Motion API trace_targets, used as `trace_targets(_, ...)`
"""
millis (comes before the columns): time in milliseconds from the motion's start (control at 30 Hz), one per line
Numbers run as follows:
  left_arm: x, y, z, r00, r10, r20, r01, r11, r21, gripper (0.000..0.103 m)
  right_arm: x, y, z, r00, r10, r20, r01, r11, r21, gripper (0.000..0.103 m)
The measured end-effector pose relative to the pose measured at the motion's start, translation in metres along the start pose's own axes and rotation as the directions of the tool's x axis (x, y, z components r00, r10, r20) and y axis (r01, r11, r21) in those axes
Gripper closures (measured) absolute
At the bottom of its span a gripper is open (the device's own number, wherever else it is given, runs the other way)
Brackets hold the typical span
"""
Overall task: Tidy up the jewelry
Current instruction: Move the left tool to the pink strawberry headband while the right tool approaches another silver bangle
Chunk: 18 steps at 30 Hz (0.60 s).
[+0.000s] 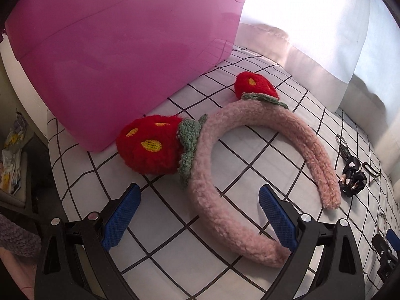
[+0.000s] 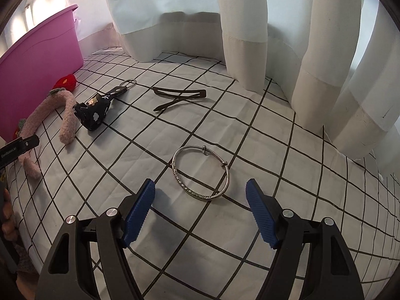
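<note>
Jewelry lies scattered over a white sheet (image 2: 250, 130) printed with a black grid, and the pink fuzzy headband (image 1: 220, 200) serves as the landmark. The left gripper (image 1: 200, 215) hovers directly over that headband with its blue pads (image 1: 121, 216) spread wide; one end of the band runs between them, and nothing is gripped. Two red strawberry puffs (image 1: 150, 145) with green leaves sit on the band's outer curve, the nearer one touching the pink bin (image 1: 120, 50) that stands on the sheet just behind the headband.

The right gripper (image 2: 200, 212) hangs well to the right of the headband, its jaws likewise parted and holding nothing. A silver bangle (image 2: 201, 172) lies flat on the sheet just ahead of its fingertips (image 2: 140, 212), apart from them.

Just beside the headband's free end sits a black keychain pouch (image 2: 93, 113) with small white flower marks and a metal ring. Farther right of that lie two dark flat hair clips (image 2: 180, 96), one crossing the other.

Beyond the headband, pale curtains (image 2: 250, 25) hang in thick folds down to the sheet, with bright light coming through them. The sheet shows soft wrinkles, as of a bed.
</note>
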<state>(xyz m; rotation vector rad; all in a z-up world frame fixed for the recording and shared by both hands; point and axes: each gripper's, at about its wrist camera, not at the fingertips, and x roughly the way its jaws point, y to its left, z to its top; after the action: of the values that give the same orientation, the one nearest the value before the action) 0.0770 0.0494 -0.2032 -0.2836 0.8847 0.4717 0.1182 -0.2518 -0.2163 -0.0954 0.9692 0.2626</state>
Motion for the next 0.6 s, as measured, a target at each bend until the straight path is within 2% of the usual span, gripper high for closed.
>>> trace_targets(67,0.002,-0.002,0.0,1.0,0.014,-0.001,-0.014,1.0,0.012,0.009,0.002,-0.001,0.002,1.0,0.003,0.009,-0.003,1.0,-0.001,0.031)
trace_targets(133,0.005,-0.007,0.0,1.0,0.03,0.0,-0.03,0.999,0.036,0.006,0.005,-0.003,0.002,1.0,0.002,0.023,-0.002,1.0,-0.002,0.023)
trace_targets(233,0.006,-0.009,0.001,0.999,0.038,0.014,-0.038,0.999,0.032,0.005,0.008,-0.003,0.005,1.0,0.003,0.019,-0.003,1.0,-0.001,0.017)
trace_targets(400,0.008,-0.011,0.004,0.999,0.041,0.014,-0.041,0.999,0.031,0.006,0.011,-0.004,0.01,1.0,0.008,0.015,-0.008,1.0,-0.013,0.016)
trace_targets(500,0.006,-0.01,0.004,1.0,0.023,0.02,-0.024,0.999,0.047,0.012,0.01,-0.003,0.01,1.0,0.017,0.019,-0.016,1.0,-0.017,0.018)
trace_targets(567,0.001,-0.011,0.001,0.999,0.015,0.029,-0.017,0.998,0.062,0.027,0.008,-0.001,0.009,0.999,0.025,0.03,-0.024,0.999,-0.027,0.026)
trace_targets(600,-0.002,-0.012,0.0,0.999,0.009,0.033,-0.011,0.998,0.069,0.031,0.006,0.0,0.008,0.999,0.029,0.038,-0.028,0.999,-0.033,0.037)
